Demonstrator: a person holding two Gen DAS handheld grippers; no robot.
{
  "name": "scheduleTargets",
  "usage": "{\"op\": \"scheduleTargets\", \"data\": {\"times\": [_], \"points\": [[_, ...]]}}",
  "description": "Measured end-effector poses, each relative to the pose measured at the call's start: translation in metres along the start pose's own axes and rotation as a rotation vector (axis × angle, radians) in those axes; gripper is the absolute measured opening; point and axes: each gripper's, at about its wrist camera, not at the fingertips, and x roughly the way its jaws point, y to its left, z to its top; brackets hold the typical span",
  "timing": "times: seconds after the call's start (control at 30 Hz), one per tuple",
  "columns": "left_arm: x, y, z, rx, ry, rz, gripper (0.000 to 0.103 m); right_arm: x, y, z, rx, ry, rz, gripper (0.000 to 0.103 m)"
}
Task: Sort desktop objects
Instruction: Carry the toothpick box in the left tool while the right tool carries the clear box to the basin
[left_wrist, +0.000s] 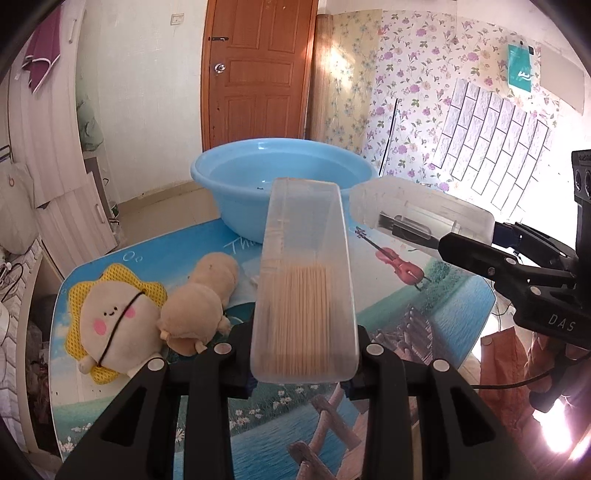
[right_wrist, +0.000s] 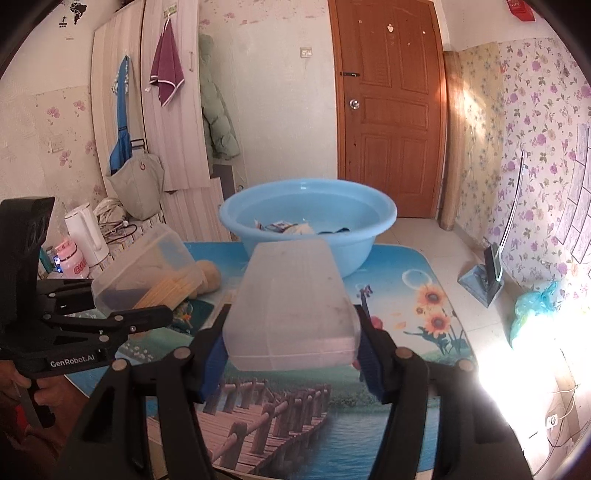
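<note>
My left gripper (left_wrist: 303, 354) is shut on a clear plastic box of wooden sticks (left_wrist: 304, 295), held above the table; it also shows in the right wrist view (right_wrist: 147, 273). My right gripper (right_wrist: 291, 350) is shut on the cloudy plastic lid (right_wrist: 291, 310), which shows in the left wrist view (left_wrist: 421, 214) just right of the box's open end. A blue basin (right_wrist: 306, 218) with several small items inside stands at the back of the table (right_wrist: 406, 295).
Two plush toys lie on the table's left: a yellow-and-cream one (left_wrist: 110, 325) and a tan one (left_wrist: 207, 299). A kettle (right_wrist: 86, 232) and clutter stand off the table's left. A door (right_wrist: 391, 110) is behind.
</note>
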Motion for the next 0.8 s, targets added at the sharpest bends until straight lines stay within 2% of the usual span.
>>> {"op": "scheduleTargets", "data": {"times": [0.13, 0.37, 0.5, 0.8], "points": [[-0.001, -0.001, 0.011, 0.009, -0.006, -0.006, 0.031, -0.006, 0.002, 0.017, 0.001, -0.046, 0.025, 0.060], [0.018, 0.000, 0.048, 0.021, -0.020, -0.016, 0.031, 0.013, -0.007, 0.049, 0.018, -0.069, 0.023, 0.060], [0.037, 0.003, 0.069, 0.044, -0.014, -0.011, 0.031, 0.031, -0.017, 0.062, 0.036, -0.059, 0.020, 0.060], [0.087, 0.024, 0.113, 0.019, 0.010, -0.032, 0.031, 0.077, -0.039, 0.079, 0.066, 0.003, 0.002, 0.060]]}}
